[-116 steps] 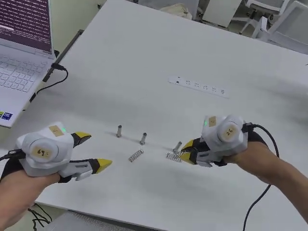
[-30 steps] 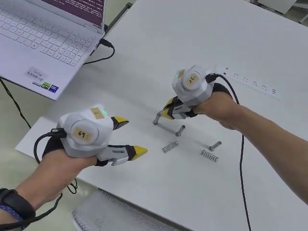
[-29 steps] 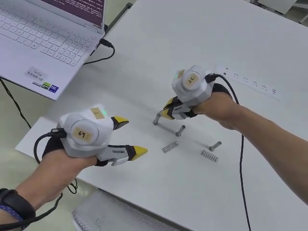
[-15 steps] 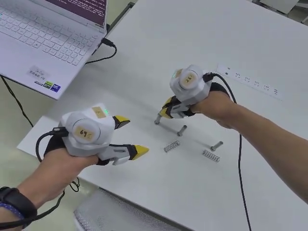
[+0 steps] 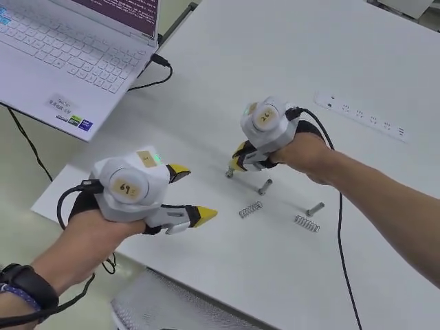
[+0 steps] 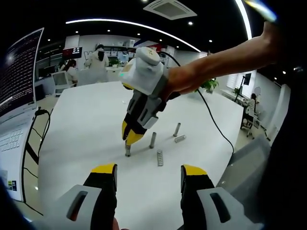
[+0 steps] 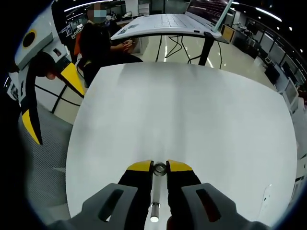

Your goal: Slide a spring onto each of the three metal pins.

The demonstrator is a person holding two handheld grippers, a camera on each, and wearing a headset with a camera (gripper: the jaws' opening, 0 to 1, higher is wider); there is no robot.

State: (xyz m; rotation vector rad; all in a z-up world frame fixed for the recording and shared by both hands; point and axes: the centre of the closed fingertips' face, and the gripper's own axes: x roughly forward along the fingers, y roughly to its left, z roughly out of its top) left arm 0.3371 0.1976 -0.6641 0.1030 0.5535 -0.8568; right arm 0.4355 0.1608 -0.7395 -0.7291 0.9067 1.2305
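Note:
Three short metal pins stand on the white table: a left pin (image 5: pixel 229 173), a middle pin (image 5: pixel 264 186) and a right pin (image 5: pixel 315 208). Two springs lie loose, one (image 5: pixel 251 209) below the middle pin and one (image 5: pixel 306 223) by the right pin. My right gripper (image 5: pixel 237 163) points down right over the left pin. Its own view shows it (image 7: pixel 159 167) shut on a small spring (image 7: pixel 159 167), with the pin's shaft (image 7: pixel 154 211) running between the jaws. My left gripper (image 5: pixel 193 193) hovers open near the table's front edge, holding nothing (image 6: pixel 148 173), facing the right gripper (image 6: pixel 130 139).
An open laptop (image 5: pixel 69 41) sits at the far left with a black cable (image 5: pixel 148 75) plugged into it. A white power strip (image 5: pixel 364 117) lies at the back right. The table's front edge (image 5: pixel 206 275) runs just below my left gripper.
Since 3.9 s ago my right gripper has gone from the right-hand spring over to the left pin. In the last second it holds there. The left gripper stays open.

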